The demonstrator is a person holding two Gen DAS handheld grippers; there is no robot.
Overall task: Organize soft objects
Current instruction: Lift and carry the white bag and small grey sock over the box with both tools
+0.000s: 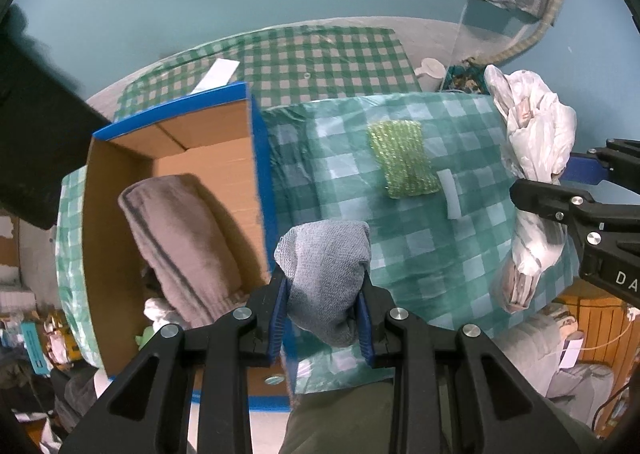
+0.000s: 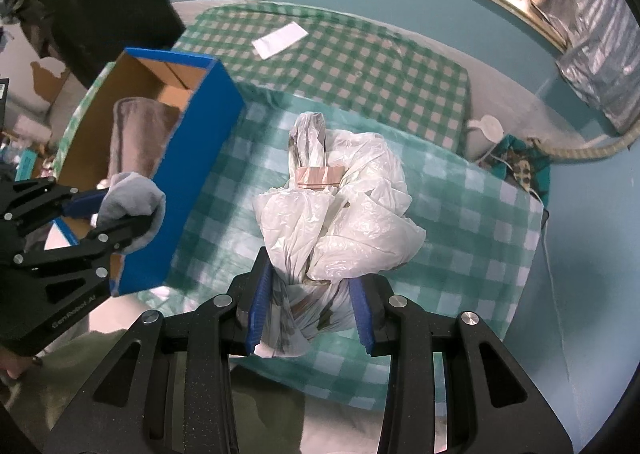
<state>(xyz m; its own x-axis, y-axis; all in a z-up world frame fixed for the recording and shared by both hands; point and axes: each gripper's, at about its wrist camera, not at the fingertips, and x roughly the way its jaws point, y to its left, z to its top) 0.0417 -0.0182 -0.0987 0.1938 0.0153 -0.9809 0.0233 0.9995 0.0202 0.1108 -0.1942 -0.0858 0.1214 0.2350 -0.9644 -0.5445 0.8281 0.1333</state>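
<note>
My left gripper point(image 1: 322, 304) is shut on a grey knitted cloth point(image 1: 326, 274) and holds it just right of the blue cardboard box point(image 1: 256, 157). A brown-grey folded towel point(image 1: 180, 246) lies inside the box. My right gripper point(image 2: 308, 308) is shut on a crumpled white plastic bag point(image 2: 340, 205) above the checked table cover point(image 2: 460, 213). The bag also shows at the right of the left wrist view point(image 1: 532, 141). A green sponge pad point(image 1: 402, 159) lies on the cover, with a small white strip point(image 1: 450, 193) beside it.
A white paper point(image 2: 280, 39) lies on the far green checked cloth. A white jug point(image 2: 486, 133) stands at the table's far right corner by the blue wall. Clutter lies on the floor to the left of the box point(image 1: 36, 342).
</note>
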